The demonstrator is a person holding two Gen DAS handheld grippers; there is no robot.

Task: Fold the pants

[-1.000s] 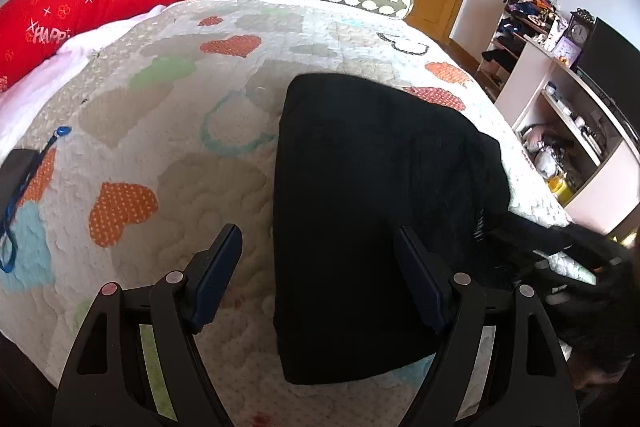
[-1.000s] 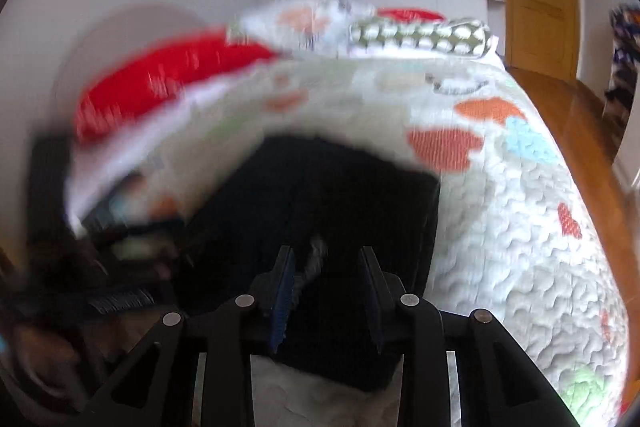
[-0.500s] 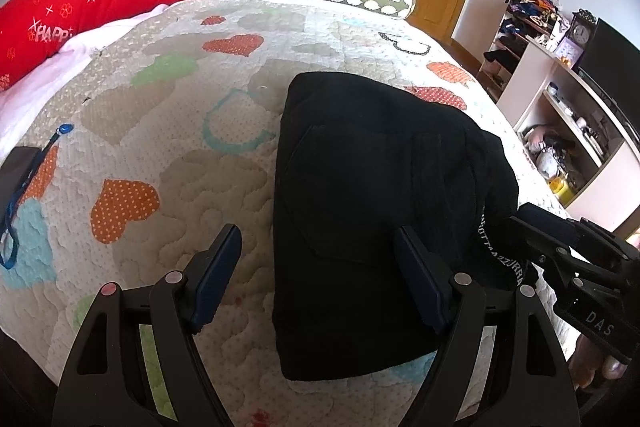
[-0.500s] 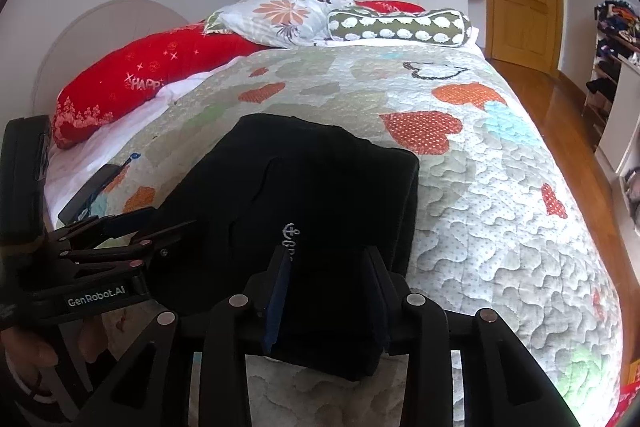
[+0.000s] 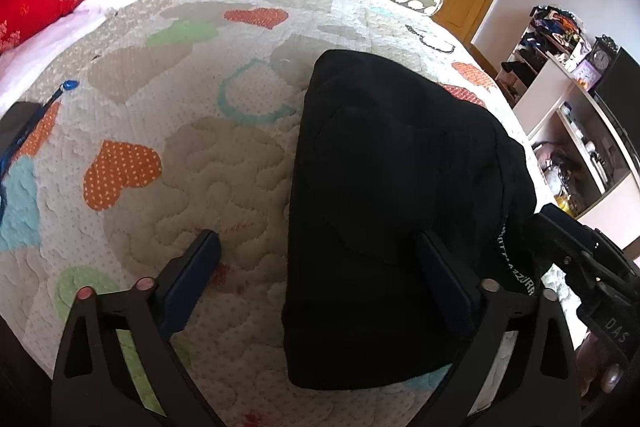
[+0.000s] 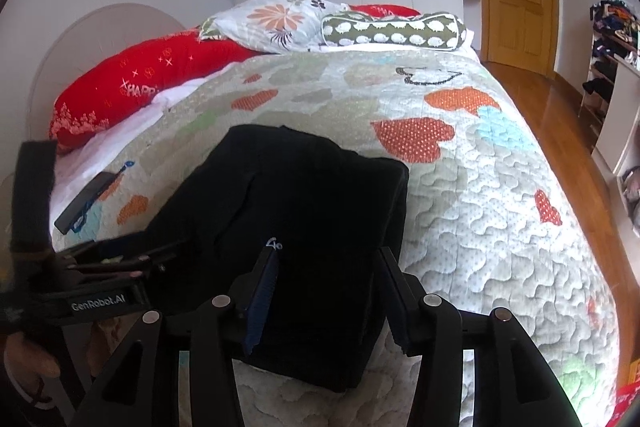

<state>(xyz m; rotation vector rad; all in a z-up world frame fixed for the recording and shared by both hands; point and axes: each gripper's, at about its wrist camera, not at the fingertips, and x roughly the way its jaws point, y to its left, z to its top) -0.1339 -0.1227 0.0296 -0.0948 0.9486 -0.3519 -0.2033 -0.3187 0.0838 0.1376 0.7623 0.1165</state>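
Pants (image 5: 400, 211): laid on the bed (image 5: 168, 155) as a compact black block with squared edges; near the foot end, toward the right side.
Left gripper (image 5: 320, 271): fingers (image 5: 200, 263) are being spread and are wider than a second ago; one pad is over the quilt, the other over the cloth; nothing is pinched.
Right gripper (image 6: 328, 291): fingers (image 6: 264, 287) were nearly shut a second ago and are being opened to a middling gap; the cloth lies below them, not clamped.
Change: the fold has been let go by both grippers; the block keeps its shape unaided.
Meaning: the last fold is judged complete; only withdrawal, or a light smoothing, appears to be left.
Risk: the near edge could be dragged if a pad catches on withdrawal.
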